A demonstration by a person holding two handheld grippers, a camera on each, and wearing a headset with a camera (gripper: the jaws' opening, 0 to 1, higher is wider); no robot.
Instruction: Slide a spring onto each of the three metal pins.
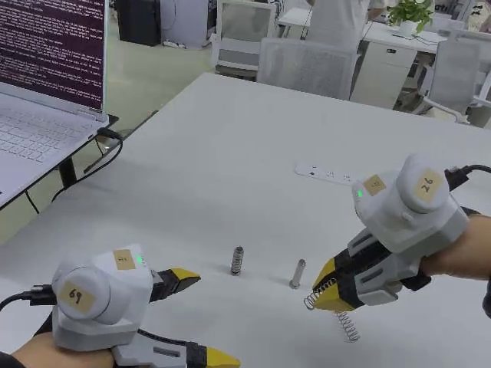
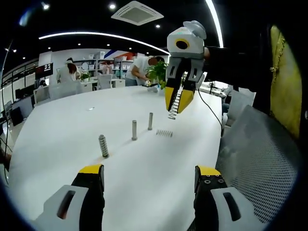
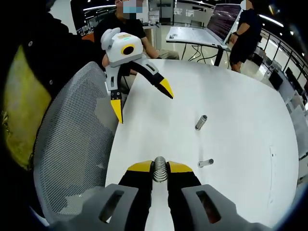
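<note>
The left gripper (image 1: 211,316) is hovering over the table (image 1: 230,153) with its jaws spread wide. To its right, a sprung pin (image 1: 237,261) and a bare pin (image 1: 297,274) are standing upright. The right gripper (image 1: 320,291) is pinching a spring (image 1: 309,300) just beside the bare pin, and a loose spring (image 1: 347,326) is lying near it.

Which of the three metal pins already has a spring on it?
The end pin nearest the left gripper: a spring sits on it, while the middle pin and the far pin stand bare.
</note>
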